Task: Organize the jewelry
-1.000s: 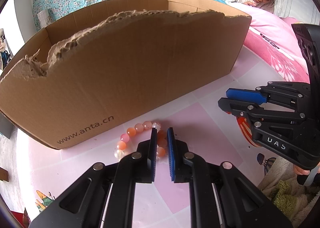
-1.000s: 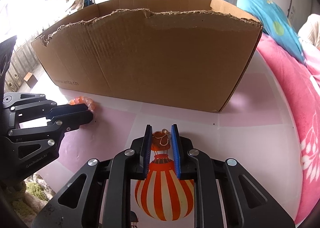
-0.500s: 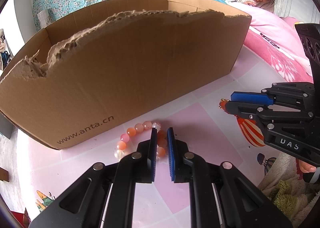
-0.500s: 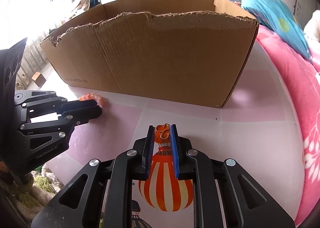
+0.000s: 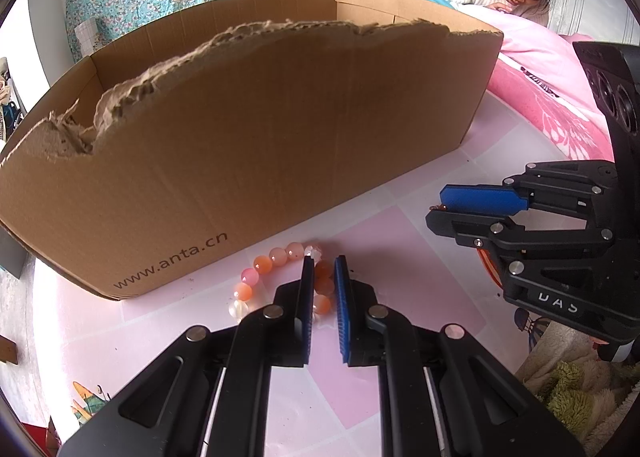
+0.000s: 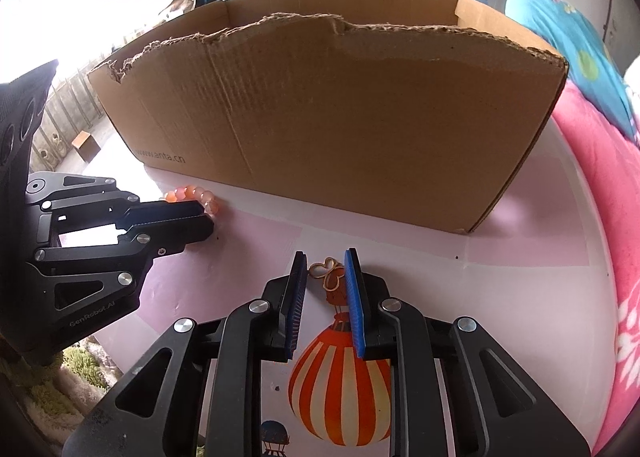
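My left tool (image 5: 322,263) pinches the orange-pink beaded bracelet (image 5: 280,257), slippery and floppy. My right tool (image 6: 326,259) is spread around the thin gold wire earring (image 6: 328,273), delicate; I'd grip its loops at twelve o'clock.

Bead bracelet (image 5: 276,275): orange, pink, clear beads. Cardboard box (image 6: 328,117): plain brown. Tablecloth (image 6: 520,297): pink-white checks, orange-white striped balloon print (image 6: 340,389). Gripper pads (image 6: 351,297): blue.

We see our right gripper (image 6: 325,269) parted around a gold ornament (image 6: 329,273), the cardboard box (image 6: 332,113) far behind.
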